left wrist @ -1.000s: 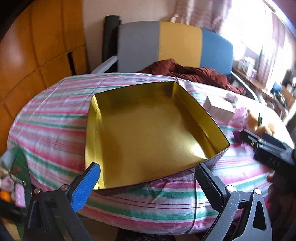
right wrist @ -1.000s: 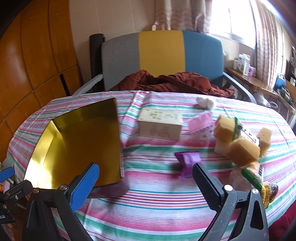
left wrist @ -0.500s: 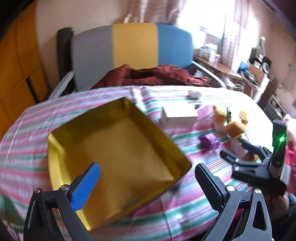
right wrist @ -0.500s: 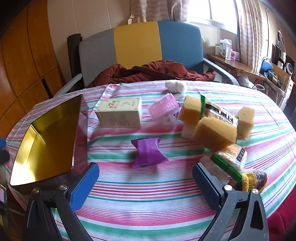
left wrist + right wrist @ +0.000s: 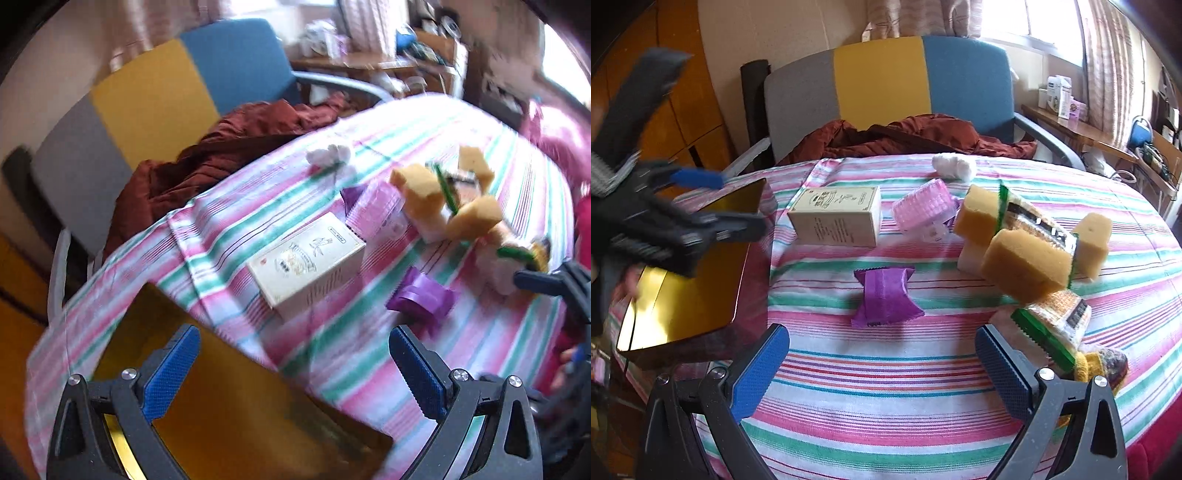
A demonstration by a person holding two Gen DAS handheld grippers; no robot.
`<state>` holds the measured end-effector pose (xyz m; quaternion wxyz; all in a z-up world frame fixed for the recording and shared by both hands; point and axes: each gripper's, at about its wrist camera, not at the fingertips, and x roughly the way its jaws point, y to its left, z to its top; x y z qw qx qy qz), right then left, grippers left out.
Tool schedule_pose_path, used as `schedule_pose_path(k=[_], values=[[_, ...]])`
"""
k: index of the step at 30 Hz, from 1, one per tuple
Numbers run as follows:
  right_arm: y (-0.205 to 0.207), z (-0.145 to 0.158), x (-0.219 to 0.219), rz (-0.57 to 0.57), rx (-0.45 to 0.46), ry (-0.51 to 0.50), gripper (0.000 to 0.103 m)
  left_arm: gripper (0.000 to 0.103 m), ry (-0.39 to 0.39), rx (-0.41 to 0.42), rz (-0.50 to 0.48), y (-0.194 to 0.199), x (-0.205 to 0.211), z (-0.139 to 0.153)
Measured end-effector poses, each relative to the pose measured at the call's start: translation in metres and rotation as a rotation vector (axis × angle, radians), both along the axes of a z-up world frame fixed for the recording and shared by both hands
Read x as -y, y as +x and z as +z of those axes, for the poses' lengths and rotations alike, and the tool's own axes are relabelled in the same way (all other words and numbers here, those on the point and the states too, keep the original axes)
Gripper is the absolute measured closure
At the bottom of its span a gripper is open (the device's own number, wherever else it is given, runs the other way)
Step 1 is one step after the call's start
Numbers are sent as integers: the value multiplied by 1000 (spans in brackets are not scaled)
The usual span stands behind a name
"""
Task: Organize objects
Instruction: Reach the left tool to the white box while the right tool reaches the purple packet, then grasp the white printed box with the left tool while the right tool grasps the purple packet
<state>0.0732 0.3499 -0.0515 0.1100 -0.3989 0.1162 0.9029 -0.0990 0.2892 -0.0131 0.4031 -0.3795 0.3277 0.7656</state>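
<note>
1. Gold tin [image 5: 690,266] sits at the table's [image 5: 886,376] left edge, nothing visible inside, so no sorting done as far as can be seen
2. All items lie loose on the striped cloth: cream box [image 5: 836,216], purple packet [image 5: 886,297], pink brush [image 5: 923,210], sponge pack [image 5: 1030,240], white wad [image 5: 953,166]
3. Left gripper [image 5: 293,363] is wide open, holds nothing, above the tin's near corner
4. Right gripper [image 5: 881,365] is wide open, holds nothing, just short of the purple packet
5. Left to do: probably everything, each item into the tin
</note>
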Motion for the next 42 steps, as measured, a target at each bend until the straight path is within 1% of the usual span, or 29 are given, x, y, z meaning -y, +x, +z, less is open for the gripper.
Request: schedule_pose_path(k=[1, 4, 7, 9, 11, 13, 16, 18, 19, 20, 21, 22, 23, 25, 28, 32, 34, 35, 38, 39, 41, 42], values=[[-1, -2, 0, 13, 2, -5, 0, 0, -20, -16, -10, -5, -8, -4], [-5, -6, 1, 39, 8, -23, 0, 0, -66, -13, -45, -18, -26, -15], [-7, -9, 1, 58, 13, -34, 0, 0, -113, -31, -86, -29, -42, -27], [-9, -12, 1, 73, 18, -46, 0, 0, -133, -8, -108, -37, -52, -35], [-10, -14, 0, 81, 22, -60, 0, 0, -153, -5, -129, -44, -59, -43], [-11, -17, -2, 85, 26, -71, 0, 0, -164, 1, -146, -47, -66, -50], [-13, -20, -4, 91, 36, -86, 0, 0, -154, 34, -153, -51, -74, -57], [-14, -22, -5, 91, 39, -89, 0, 0, -146, 25, -151, -52, -78, -61], [-14, -22, -5, 90, 39, -90, 0, 7, -137, 24, -155, -51, -78, -62], [-14, -23, -5, 88, 41, -94, 0, 25, -131, 56, -160, -50, -79, -65], [-15, -23, -5, 87, 45, -98, 0, 36, -131, 87, -155, -50, -78, -67], [-15, -23, -6, 85, 46, -103, 2, 51, -127, 110, -149, -50, -77, -69], [-16, -23, -6, 83, 46, -106, 4, 51, -109, 128, -141, -49, -74, -68], [-16, -22, -8, 77, 46, -116, 12, 52, -66, 148, -114, -47, -66, -63], [-19, -16, -9, 64, 33, -101, 16, 52, 12, 177, -62, -47, -48, -49], [-34, -6, -12, 36, 23, -52, 17, 52, 141, 185, 9, -40, -15, -14], [-47, -4, -15, 26, 29, -30, 17, 52, 192, 168, 45, -33, 6, 5], [-56, -6, -15, 22, 48, -10, 17, 51, 214, 167, 53, -30, 14, 11], [-78, -18, -17, 31, 117, 20, 25, 51, 271, 157, 102, -20, 48, 30], [-81, -23, -17, 33, 137, 24, 29, 51, 290, 157, 120, -16, 62, 34], [-91, -36, -17, 42, 201, 31, 53, 51, 318, 162, 155, -10, 86, 38], [-90, -40, -17, 42, 215, 21, 65, 51, 332, 161, 181, -8, 99, 39]])
